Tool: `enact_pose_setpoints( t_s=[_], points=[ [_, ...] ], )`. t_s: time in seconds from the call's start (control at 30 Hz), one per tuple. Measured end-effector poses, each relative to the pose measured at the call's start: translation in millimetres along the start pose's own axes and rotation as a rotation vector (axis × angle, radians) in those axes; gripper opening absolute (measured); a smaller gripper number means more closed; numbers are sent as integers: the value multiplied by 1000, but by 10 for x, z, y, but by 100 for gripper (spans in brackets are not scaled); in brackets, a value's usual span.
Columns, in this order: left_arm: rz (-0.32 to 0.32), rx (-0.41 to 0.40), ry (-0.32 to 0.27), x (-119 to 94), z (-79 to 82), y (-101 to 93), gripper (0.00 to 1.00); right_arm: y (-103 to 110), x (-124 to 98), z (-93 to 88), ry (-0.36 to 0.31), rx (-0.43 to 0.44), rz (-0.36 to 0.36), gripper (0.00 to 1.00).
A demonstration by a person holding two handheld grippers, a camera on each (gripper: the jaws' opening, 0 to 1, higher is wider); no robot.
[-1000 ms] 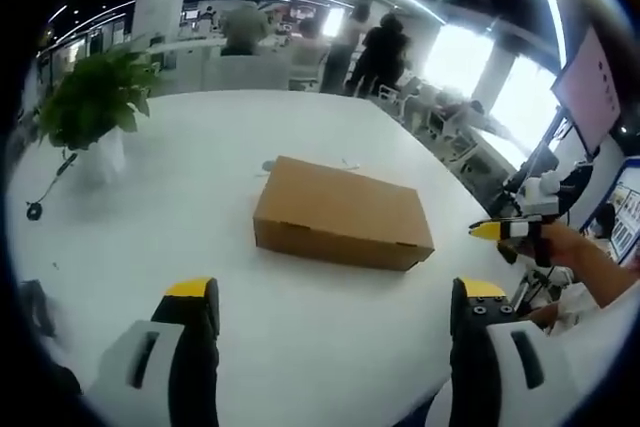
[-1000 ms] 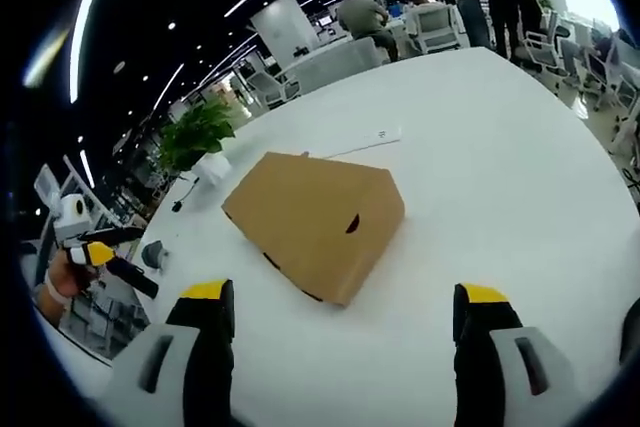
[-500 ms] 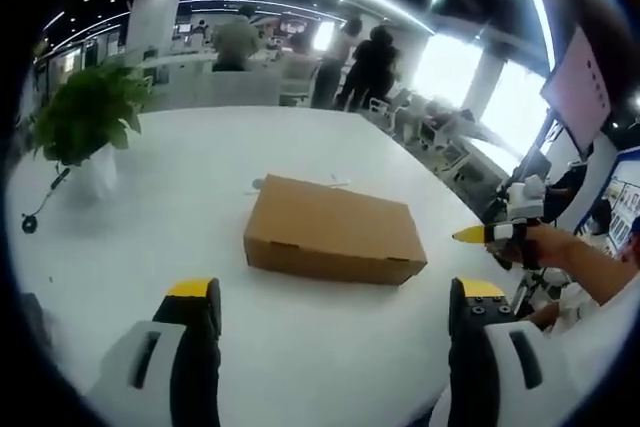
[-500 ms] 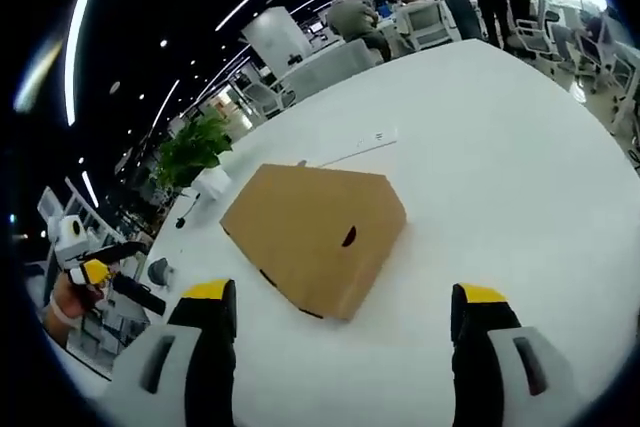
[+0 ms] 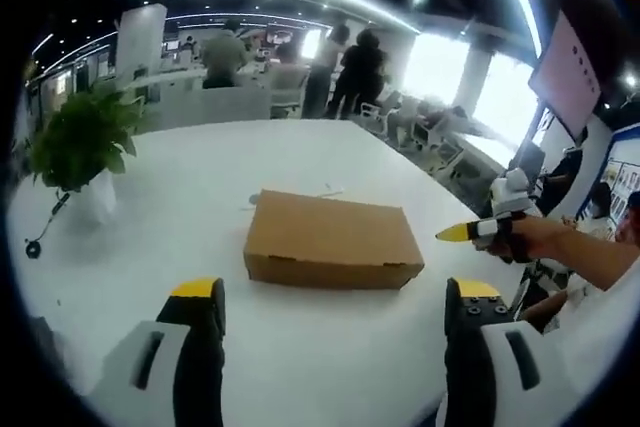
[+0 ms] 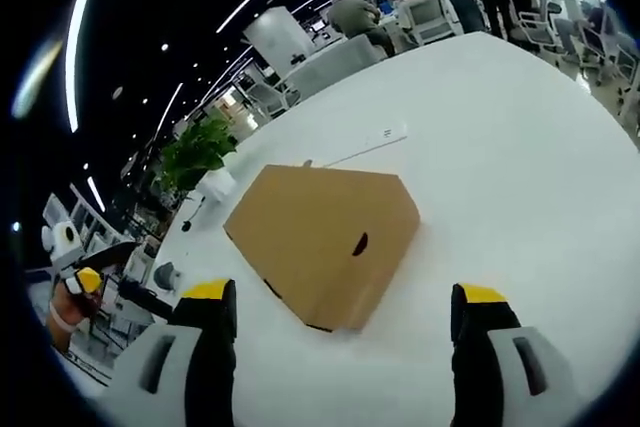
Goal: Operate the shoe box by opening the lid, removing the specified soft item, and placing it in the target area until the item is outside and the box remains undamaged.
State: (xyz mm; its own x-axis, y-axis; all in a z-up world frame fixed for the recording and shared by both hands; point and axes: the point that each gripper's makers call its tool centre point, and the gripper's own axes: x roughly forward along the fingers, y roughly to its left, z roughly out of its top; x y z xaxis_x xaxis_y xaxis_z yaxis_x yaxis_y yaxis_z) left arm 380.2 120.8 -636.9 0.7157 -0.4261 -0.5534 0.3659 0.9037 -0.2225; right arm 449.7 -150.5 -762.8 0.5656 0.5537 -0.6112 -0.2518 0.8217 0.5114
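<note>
I see the shoe box (image 5: 330, 244) lying closed on the white bench (image 5: 180, 177), away from its edges, a potted plant (image 5: 80, 142) near one edge. My left gripper (image 5: 332, 299) and right gripper (image 6: 340, 302) both hang spread and empty, short of the box

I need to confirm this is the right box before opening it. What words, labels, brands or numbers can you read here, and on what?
None can be read.
Shoe box: plain brown cardboard, no print on the faces in view.
White strip on the table behind the box: small dark marks, too small to read.
Wall screen: pinkish, blurred, unreadable.
</note>
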Motion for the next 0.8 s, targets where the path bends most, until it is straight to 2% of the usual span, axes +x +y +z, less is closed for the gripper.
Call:
enact_pose_setpoints(
  t_s=[0.2,0.27,0.37,0.43,0.53,0.7,0.8],
  points=[
    [0,-20,-2,6,-48,-28,96,-27,34,17,12,10,12,91],
    [-12,-24,8,-1,-54,-62,97,-58,70,65,-2,45,14,91],
    [-18,-21,-4,-23,12,-106,98,-103,122,115,-26,66,11,90],
    [-27,-69,-35,-43,101,-113,96,-97,147,126,-25,77,10,90],
    [-31,-92,-34,-62,120,-81,98,-101,183,144,-24,98,18,89],
    [-35,-109,-24,-97,92,-76,90,-82,210,159,-2,107,30,89],
    [-24,-123,-30,-109,78,-31,91,-64,218,165,7,117,43,89]
  ],
)
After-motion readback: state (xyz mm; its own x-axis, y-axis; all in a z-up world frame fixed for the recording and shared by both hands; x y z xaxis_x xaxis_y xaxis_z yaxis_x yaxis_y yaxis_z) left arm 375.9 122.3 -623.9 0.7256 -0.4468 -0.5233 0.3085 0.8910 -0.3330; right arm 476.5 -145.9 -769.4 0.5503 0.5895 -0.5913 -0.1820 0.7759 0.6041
